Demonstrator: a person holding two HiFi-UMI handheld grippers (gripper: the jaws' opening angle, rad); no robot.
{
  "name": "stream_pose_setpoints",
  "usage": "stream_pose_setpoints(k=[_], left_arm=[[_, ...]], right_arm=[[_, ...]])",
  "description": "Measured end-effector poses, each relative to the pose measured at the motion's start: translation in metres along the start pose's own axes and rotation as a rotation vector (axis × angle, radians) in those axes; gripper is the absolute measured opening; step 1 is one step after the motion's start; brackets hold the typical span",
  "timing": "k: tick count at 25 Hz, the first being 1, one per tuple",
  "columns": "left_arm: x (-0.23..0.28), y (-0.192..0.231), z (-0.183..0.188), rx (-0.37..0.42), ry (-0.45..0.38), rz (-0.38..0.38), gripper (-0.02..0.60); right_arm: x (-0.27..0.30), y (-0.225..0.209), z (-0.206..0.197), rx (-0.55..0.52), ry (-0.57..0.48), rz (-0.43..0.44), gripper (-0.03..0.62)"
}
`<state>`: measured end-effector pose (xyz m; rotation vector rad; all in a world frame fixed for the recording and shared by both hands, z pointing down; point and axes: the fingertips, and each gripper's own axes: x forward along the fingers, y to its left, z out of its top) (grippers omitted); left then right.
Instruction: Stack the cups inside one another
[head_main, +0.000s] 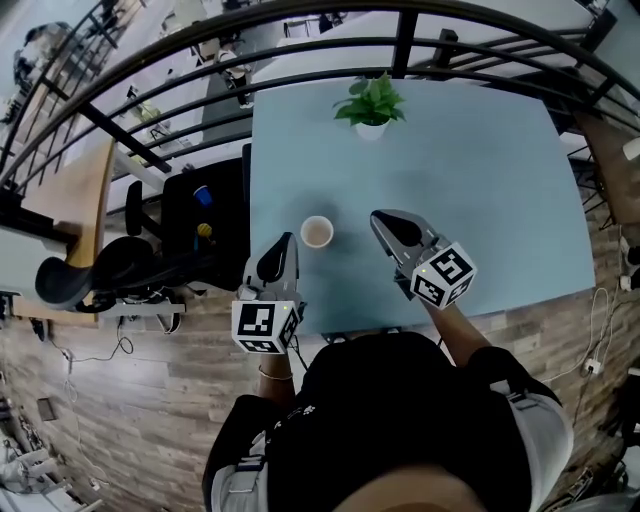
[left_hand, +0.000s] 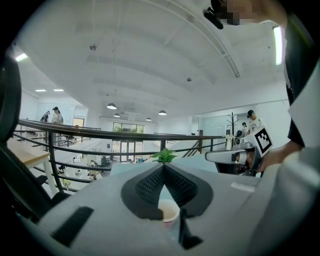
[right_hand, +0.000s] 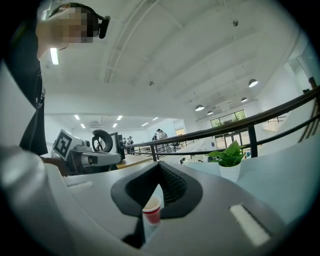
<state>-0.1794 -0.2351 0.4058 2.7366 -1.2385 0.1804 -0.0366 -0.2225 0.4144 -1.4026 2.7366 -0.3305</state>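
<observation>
One paper cup (head_main: 316, 231), red outside with a white rim, stands upright on the light blue table (head_main: 480, 180) near its front edge. My left gripper (head_main: 283, 243) sits just left of and below the cup, jaws shut and empty. To the cup's right is my right gripper (head_main: 381, 217), also shut and empty. Neither touches the cup. In the left gripper view the cup (left_hand: 169, 212) shows just beyond the closed left gripper (left_hand: 164, 169). In the right gripper view the cup (right_hand: 152, 210) shows the same way beyond the closed right gripper (right_hand: 159, 166).
A small potted plant (head_main: 370, 105) stands at the table's far edge. A black railing (head_main: 300, 50) curves behind the table. A black office chair (head_main: 140, 260) sits left of the table, by a drop to the floor below.
</observation>
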Motion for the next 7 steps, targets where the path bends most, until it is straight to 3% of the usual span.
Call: stream_pose_setpoints(k=[7], left_arm=[[0.0036, 0.0084, -0.0045, 0.001, 0.006, -0.027, -0.008]], right_arm=[[0.0050, 0.0008, -0.0003, -0.002, -0.001, -0.023, 0.011]])
